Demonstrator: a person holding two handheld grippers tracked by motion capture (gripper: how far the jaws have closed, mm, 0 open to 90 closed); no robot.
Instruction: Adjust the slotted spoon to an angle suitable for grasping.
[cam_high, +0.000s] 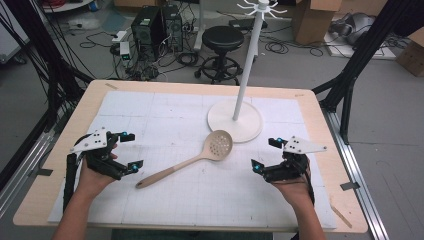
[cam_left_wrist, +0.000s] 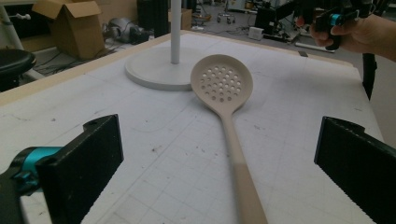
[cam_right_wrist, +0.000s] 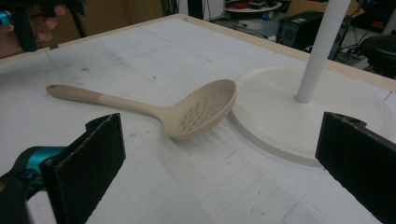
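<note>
A beige slotted spoon (cam_high: 192, 161) lies flat on the white gridded mat (cam_high: 165, 120) between the two grippers. The left gripper (cam_high: 129, 151) hovers just off the spoon's handle end, its jaws spread wide apart with nothing between them; in its own view the handle runs up the middle of the gap toward the perforated bowl (cam_left_wrist: 221, 84), but the pads stay clear of it. The right gripper (cam_high: 265, 154) sits to the other side, near the bowl end yet not touching it, and its jaws also stand wide apart and empty. From the right gripper's view the spoon (cam_right_wrist: 154, 108) lies crosswise ahead of the jaws, bowl tilted up on its edge and resting against the rim of a round white base (cam_right_wrist: 280, 121).

That base belongs to a tall white stand (cam_high: 249, 55), whose pole rises just beyond the bowl and carries small hooks at the top. It is the one thing crowding the spoon: the bowl touches or nearly touches the base's edge, so the far side of the bowl is hemmed in, while the handle lies on open mat.

The mat covers a pale wooden table (cam_high: 60, 165). Behind the table stand a black stool (cam_high: 222, 42), computer towers (cam_high: 157, 25), cardboard boxes (cam_high: 312, 17) and loose cables on the floor.
</note>
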